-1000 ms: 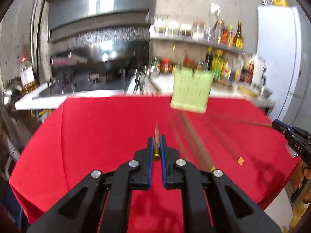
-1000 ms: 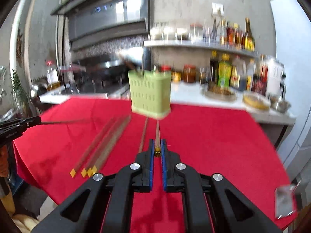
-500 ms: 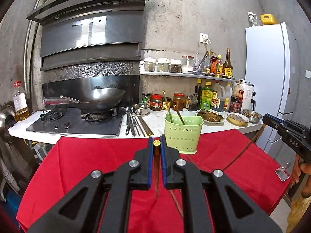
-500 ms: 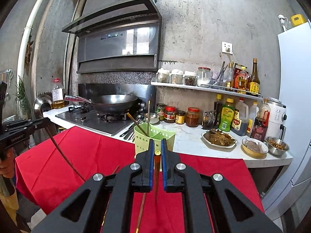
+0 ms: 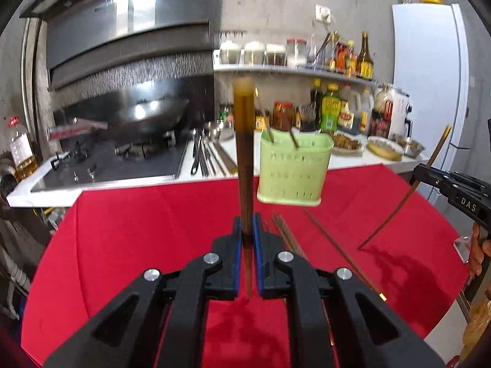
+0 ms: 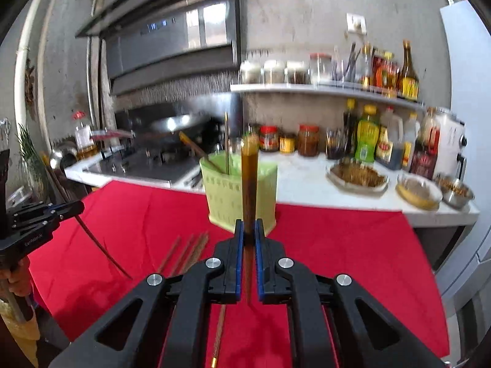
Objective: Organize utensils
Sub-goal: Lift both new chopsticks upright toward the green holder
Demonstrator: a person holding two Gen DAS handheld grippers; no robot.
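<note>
Left wrist view: loose chopsticks [image 5: 288, 236] lie on the red tablecloth [image 5: 153, 230] near the green utensil holder [image 5: 293, 171], which already contains two. Only the right wrist view shows a chopstick under the fingers [image 6: 219, 334]. Each gripper, left gripper [image 5: 247, 230] and right gripper [image 6: 249, 233], points slightly downward, clamped on an upright chopstick [image 5: 244, 159], [image 6: 249, 184].

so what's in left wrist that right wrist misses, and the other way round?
Left wrist only: the white fridge at right, the loose utensils on the counter by the stove, and the right tool from outside, shut on a chopstick.

Right wrist only: the left tool seen from outside at the left edge.

Both: green utensil holder on the red cloth, loose chopsticks lying there, wok.
</note>
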